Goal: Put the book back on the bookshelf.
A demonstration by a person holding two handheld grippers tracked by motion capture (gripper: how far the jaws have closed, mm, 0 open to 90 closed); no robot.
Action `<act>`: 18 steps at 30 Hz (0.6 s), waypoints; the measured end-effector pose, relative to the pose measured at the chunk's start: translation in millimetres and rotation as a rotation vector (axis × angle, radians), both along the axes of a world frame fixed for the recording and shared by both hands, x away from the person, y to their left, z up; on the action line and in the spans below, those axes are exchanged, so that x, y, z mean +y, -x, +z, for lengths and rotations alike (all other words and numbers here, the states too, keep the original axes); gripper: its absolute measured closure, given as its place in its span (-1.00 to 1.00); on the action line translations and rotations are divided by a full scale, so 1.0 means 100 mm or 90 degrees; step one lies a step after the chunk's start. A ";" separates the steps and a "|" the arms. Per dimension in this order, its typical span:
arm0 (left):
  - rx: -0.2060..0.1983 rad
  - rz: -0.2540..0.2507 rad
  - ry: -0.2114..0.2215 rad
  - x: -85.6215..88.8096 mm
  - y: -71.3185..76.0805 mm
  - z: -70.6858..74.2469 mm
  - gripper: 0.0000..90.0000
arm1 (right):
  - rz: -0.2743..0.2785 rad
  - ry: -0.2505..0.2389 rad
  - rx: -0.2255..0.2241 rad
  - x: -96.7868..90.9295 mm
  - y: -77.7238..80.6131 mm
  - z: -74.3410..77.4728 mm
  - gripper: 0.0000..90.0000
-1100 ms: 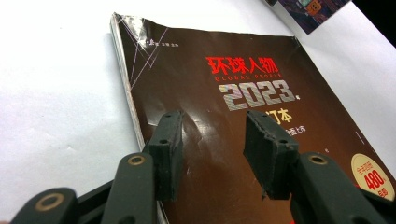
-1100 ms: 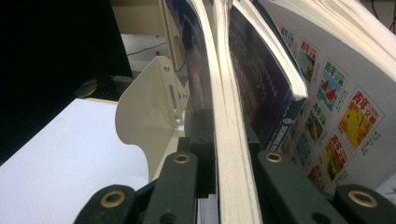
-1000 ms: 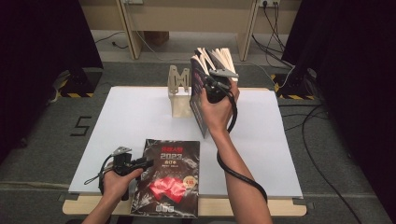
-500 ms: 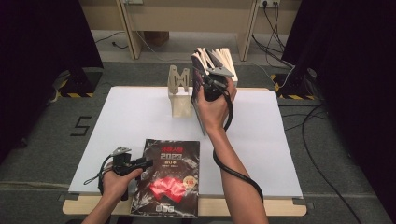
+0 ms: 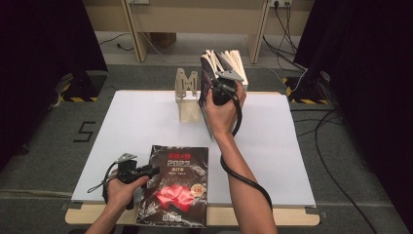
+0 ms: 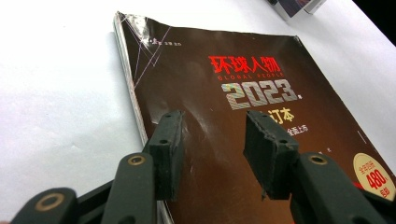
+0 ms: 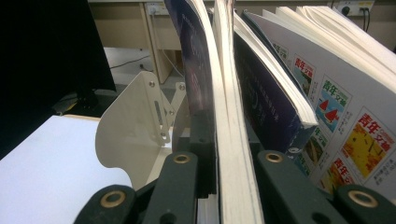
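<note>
Our right tongs (image 5: 220,93) are pinching an upright magazine (image 7: 229,140) by its page edges, at about twelve o'clock on the tabletop (image 5: 136,126). We judge the clamp is there to steady it among the other standing magazines (image 5: 229,61), which fan open at the top and lean toward the cream metal bookend (image 5: 186,97) just to their nine o'clock. The bookend props the row, so the gripped copy can be slid in or drawn out without the rest toppling.

Our left tongs (image 6: 212,154) are spread, hovering over the spine side of the dark magazine (image 5: 174,187) that lies flat at six o'clock, its near edge overhanging the front rim. The pads are not pressing on it; whether they touch the cover we cannot tell. That overhang would give the tongs a lip to bite when this copy is lifted.

The tabletop is a plain white sheet on a wooden board. Around it we see grey carpet, black curtains at three and nine o'clock, cables (image 5: 341,146) trailing on the floor, and a wooden frame at twelve o'clock.
</note>
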State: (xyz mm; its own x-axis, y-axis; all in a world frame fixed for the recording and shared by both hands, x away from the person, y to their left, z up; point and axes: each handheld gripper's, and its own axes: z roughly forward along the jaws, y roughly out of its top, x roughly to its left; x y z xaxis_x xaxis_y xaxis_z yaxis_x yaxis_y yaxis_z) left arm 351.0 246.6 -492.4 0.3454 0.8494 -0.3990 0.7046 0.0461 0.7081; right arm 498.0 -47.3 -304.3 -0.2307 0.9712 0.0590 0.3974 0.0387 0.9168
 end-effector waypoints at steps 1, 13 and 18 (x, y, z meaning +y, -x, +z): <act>0.000 -0.001 0.000 0.00 0.00 0.00 0.25 | -0.001 -0.001 0.002 0.00 -0.01 -0.01 0.84; 0.000 -0.001 0.001 0.00 0.00 -0.01 0.25 | 0.005 -0.001 0.012 0.04 -0.06 -0.06 0.82; 0.000 0.000 -0.001 0.01 0.00 0.00 0.25 | 0.003 -0.001 0.018 0.03 -0.05 -0.02 0.77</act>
State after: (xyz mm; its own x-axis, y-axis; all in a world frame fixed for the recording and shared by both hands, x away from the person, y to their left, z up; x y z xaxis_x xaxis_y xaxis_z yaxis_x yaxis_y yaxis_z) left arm 350.9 247.2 -492.7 0.3453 0.8499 -0.3981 0.7044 0.0456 0.7083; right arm 503.0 -44.7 -306.0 -0.2337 0.9700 0.0666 0.4223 0.0396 0.9056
